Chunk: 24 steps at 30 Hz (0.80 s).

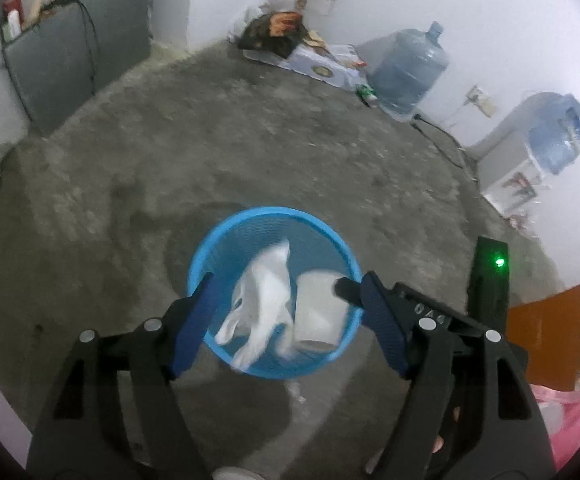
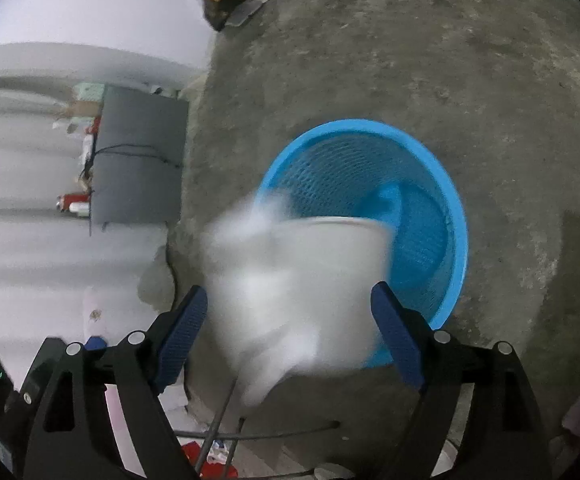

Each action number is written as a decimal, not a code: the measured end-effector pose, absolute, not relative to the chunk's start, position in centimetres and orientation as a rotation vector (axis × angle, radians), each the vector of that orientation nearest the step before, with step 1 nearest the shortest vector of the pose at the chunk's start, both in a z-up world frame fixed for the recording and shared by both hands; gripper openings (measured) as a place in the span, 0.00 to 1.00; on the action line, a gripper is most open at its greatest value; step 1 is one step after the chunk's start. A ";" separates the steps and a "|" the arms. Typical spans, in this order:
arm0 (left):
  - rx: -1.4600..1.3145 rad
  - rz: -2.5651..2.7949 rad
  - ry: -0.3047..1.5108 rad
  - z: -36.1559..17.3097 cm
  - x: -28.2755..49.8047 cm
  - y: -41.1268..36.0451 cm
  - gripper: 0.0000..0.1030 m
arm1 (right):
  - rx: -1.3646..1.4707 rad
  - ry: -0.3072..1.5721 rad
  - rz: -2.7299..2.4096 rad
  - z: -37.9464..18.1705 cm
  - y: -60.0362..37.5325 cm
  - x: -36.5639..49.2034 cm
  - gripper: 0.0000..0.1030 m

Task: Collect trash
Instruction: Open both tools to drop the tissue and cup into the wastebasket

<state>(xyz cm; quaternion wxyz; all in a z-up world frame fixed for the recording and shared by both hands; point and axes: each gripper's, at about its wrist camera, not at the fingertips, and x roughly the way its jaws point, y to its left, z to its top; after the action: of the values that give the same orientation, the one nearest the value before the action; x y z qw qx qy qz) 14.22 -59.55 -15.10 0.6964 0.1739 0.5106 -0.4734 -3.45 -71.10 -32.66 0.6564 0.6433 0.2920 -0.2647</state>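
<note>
Both tools spread: left tool [image 1: 285,292], right tool [image 2: 290,308]; white bag [image 1: 261,304], cup [image 1: 320,308] over blue basket [image 1: 225,236]

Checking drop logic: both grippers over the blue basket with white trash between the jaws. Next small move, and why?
Probably lift both grippers clear. The left gripper and right gripper stand open, no pad pressing anything; the white plastic bag and white cup already sit within the blue basket rim, blurred as if falling.
</note>
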 end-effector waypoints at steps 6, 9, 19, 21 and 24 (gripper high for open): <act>0.316 -1.020 1.124 -12.9 15.1 -57.6 0.71 | 1.453 0.631 -0.654 -32.1 -70.0 -5.0 0.81; 0.242 -1.071 1.073 -9.9 15.2 -54.8 0.75 | 1.404 0.616 -0.669 -30.3 -68.4 -5.7 0.81; 0.182 -1.185 0.868 -0.1 12.9 -41.5 0.77 | 0.989 0.612 -0.773 -18.6 -58.9 -5.5 0.93; 0.156 -1.192 0.876 1.5 12.7 -38.3 0.77 | 0.873 0.602 -0.762 -15.8 -56.9 -5.0 0.94; 0.136 -1.172 0.848 3.8 12.6 -33.5 0.79 | 0.747 0.592 -0.750 -12.5 -55.4 -4.8 0.94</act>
<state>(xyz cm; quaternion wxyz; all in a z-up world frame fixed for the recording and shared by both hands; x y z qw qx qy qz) 12.60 -33.47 3.81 0.7476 0.0621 0.3877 -0.5357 -4.76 -55.36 -12.50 0.8216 0.3511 0.2783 -0.3526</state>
